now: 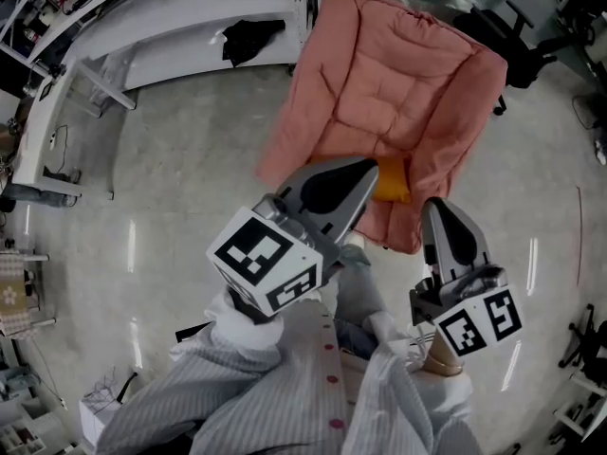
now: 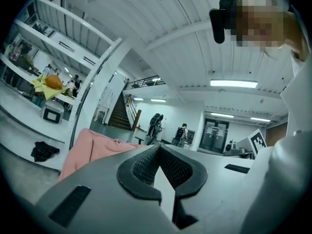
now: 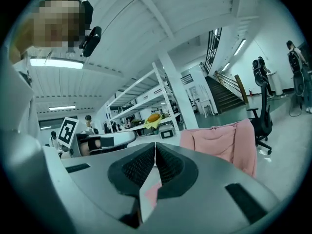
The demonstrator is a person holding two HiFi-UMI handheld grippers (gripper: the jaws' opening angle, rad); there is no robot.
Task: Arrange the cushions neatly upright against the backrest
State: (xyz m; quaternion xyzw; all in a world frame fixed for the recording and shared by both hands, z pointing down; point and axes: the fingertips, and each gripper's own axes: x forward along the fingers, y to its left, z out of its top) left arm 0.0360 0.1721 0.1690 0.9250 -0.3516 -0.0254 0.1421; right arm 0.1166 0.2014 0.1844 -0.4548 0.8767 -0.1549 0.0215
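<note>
A pink padded lounge chair (image 1: 394,74) stands on the floor ahead of me, its backrest at the far end. An orange cushion (image 1: 393,180) lies at the front of the seat, partly hidden behind my left gripper (image 1: 368,169). That gripper is held up in front of the chair, shut and empty. My right gripper (image 1: 435,207) hovers just right of the seat's front edge, also shut with nothing in it. In the left gripper view the closed jaws (image 2: 157,148) point past the pink chair (image 2: 90,147). In the right gripper view the closed jaws (image 3: 155,145) sit left of the chair (image 3: 222,141).
A white shelving bench (image 1: 180,12) runs along the far left with a black cloth (image 1: 251,38) on it. A black office chair (image 1: 517,31) stands behind the lounge chair. People (image 2: 157,126) stand far off near a staircase. Polished floor surrounds the chair.
</note>
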